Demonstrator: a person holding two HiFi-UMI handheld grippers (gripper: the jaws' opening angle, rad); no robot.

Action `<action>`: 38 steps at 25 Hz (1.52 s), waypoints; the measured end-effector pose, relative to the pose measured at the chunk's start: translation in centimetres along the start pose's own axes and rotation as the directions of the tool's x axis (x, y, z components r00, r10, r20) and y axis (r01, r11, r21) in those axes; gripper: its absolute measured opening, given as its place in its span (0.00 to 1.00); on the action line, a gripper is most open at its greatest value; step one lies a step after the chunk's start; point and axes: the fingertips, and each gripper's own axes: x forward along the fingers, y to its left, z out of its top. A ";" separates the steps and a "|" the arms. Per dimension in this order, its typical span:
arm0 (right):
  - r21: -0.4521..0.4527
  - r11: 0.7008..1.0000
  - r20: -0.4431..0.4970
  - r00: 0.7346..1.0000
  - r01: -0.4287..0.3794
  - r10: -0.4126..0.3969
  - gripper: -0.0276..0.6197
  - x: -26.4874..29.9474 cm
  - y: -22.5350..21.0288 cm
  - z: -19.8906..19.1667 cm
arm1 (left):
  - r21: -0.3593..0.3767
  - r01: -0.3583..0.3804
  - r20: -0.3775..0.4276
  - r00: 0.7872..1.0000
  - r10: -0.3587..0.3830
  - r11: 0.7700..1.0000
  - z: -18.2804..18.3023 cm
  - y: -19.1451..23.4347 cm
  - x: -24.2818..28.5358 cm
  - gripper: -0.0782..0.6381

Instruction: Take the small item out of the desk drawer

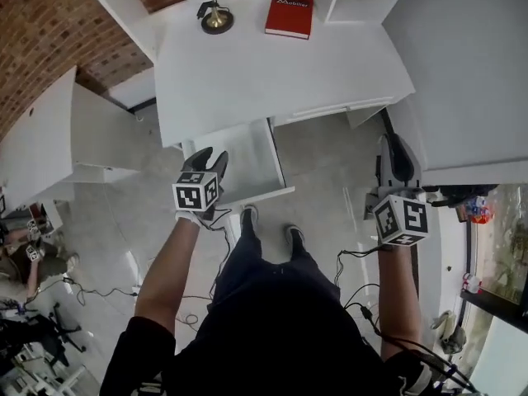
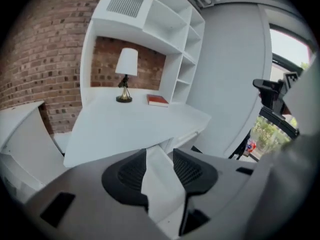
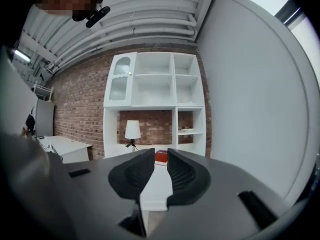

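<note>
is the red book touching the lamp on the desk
Apart. The head view shows bare white desk between the red book and the lamp.

head view steeply down on white desk (image 1: pixel 280 64), left gripper view tilted down, right gripper view near level, all sharing lamp (image 1: pixel 216 16), red book (image 1: pixel 289 13) beyond jaws
</note>
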 end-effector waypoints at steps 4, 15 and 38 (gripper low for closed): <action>0.016 0.992 -0.070 0.990 0.123 -0.122 0.15 -1.0 -0.9 -2.6 | 0.015 0.048 -0.137 0.990 -0.045 0.999 -3.8 1.5 5.6 0.34; 0.055 0.942 -0.190 0.930 0.331 -0.316 0.13 -4.6 -3.6 -9.7 | -0.030 0.056 -0.404 0.912 -0.063 0.998 -13.1 4.3 17.1 0.34; 0.067 0.927 -0.355 0.877 0.370 -0.324 0.12 -5.8 -7.5 -19.2 | -0.011 -0.032 -0.559 0.829 0.020 0.999 -19.5 6.4 23.5 0.28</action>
